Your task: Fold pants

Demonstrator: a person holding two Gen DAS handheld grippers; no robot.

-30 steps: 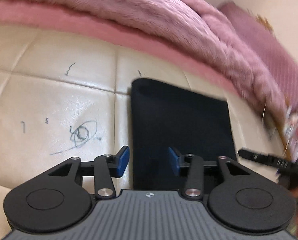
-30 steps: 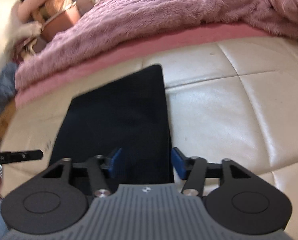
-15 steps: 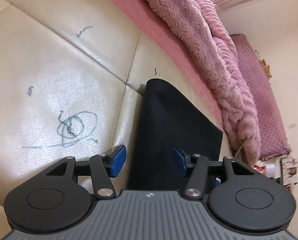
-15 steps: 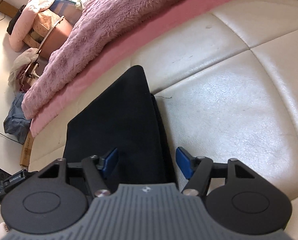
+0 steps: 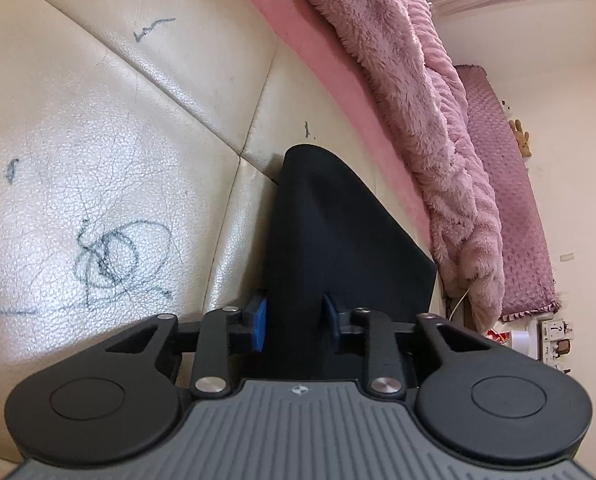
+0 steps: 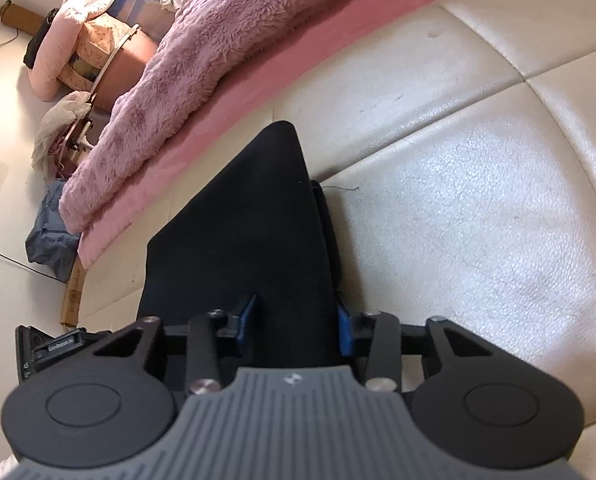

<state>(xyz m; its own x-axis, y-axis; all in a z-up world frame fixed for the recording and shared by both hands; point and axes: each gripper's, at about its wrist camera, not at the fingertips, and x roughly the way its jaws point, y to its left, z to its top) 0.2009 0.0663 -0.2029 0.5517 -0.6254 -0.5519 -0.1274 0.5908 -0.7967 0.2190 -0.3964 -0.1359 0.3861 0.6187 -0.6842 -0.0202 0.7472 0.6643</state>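
Folded black pants (image 5: 337, 232) lie on a cream leather cushion (image 5: 98, 152). Their near edge is bunched up into a ridge between the blue pads of my left gripper (image 5: 294, 320), whose jaws are closing and press the cloth from both sides. In the right wrist view the same pants (image 6: 250, 220) rise like a tent toward the camera. My right gripper (image 6: 295, 326) is also closing, and the cloth fills the gap between its pads. Both grippers grip the near edge, left corner and right corner.
A fuzzy pink blanket (image 5: 417, 80) over a pink mattress edge runs just behind the pants. Pen scribbles (image 5: 118, 256) mark the cushion on the left. Part of the left gripper's body (image 6: 46, 348) shows beside the right one. Bags and a blue cloth (image 6: 50, 236) lie on the floor.
Both grippers dropped toward the pants' near edge and rolled. Their jaws went from wide apart to pinching the cloth, which now stands up in a ridge.
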